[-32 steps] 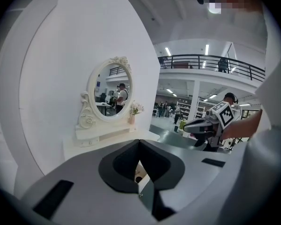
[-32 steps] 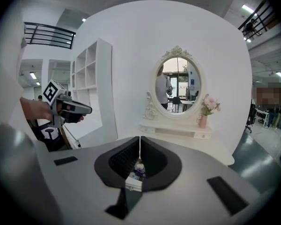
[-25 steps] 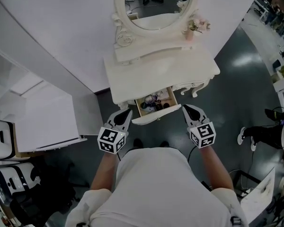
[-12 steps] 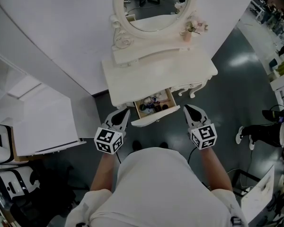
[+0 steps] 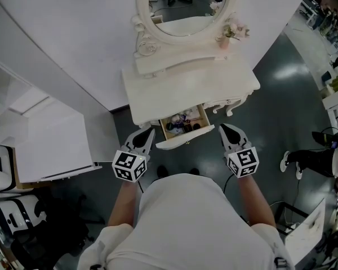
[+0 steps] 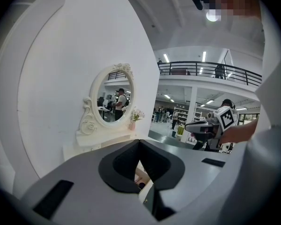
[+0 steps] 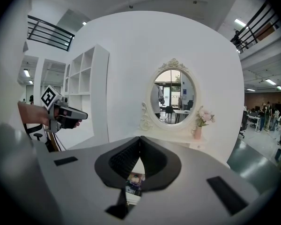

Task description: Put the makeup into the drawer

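Observation:
A white vanity table (image 5: 186, 83) stands against the wall, its drawer (image 5: 187, 140) pulled out toward me. Several small makeup items (image 5: 183, 122) lie inside the drawer. My left gripper (image 5: 150, 131) hovers just left of the drawer front, shut with nothing in it. My right gripper (image 5: 222, 127) hovers just right of the drawer front, also shut and empty. In the left gripper view the jaws (image 6: 139, 142) meet at the tips, and a bit of the drawer (image 6: 143, 178) shows below them. In the right gripper view the closed jaws (image 7: 140, 138) frame the makeup (image 7: 134, 182).
An oval mirror (image 5: 183, 4) and a pink flower vase (image 5: 224, 38) stand at the back of the tabletop. A white shelf unit (image 5: 50, 145) is at the left. Another person's legs and shoes (image 5: 296, 161) are on the dark floor at the right.

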The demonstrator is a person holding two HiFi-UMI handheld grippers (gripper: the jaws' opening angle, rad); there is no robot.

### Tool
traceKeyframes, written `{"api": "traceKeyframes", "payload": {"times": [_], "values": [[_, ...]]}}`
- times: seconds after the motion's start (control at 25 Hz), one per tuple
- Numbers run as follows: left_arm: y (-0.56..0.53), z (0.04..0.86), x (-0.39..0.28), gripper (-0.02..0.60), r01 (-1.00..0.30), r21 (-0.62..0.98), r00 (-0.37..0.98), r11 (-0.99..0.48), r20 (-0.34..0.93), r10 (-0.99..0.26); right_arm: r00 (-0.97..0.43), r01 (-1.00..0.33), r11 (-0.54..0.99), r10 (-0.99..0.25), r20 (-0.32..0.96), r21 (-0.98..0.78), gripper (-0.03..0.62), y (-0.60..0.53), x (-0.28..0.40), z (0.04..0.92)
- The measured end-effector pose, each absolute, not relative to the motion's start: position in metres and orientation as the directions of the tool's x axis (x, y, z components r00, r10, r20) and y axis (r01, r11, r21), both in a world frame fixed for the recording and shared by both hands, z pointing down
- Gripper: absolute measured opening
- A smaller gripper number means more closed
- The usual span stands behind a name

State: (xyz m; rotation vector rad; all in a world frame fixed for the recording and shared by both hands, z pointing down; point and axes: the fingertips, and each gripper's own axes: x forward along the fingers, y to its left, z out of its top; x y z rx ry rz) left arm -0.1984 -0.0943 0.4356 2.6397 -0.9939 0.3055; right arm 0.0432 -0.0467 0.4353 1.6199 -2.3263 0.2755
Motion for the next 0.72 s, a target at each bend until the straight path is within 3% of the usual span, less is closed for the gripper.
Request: {"api": "traceKeyframes", "payload": {"times": [0.72], "values": [[-0.1034, 0.4368, -0.1977, 0.016, -0.661, 0.223, 0.746, -0.716, 0.299, -0.595, -0.324, -0.936, 0.351, -0.879, 0.351, 0.014, 0.028, -0.0507, 0.0439, 0.4347]]}}
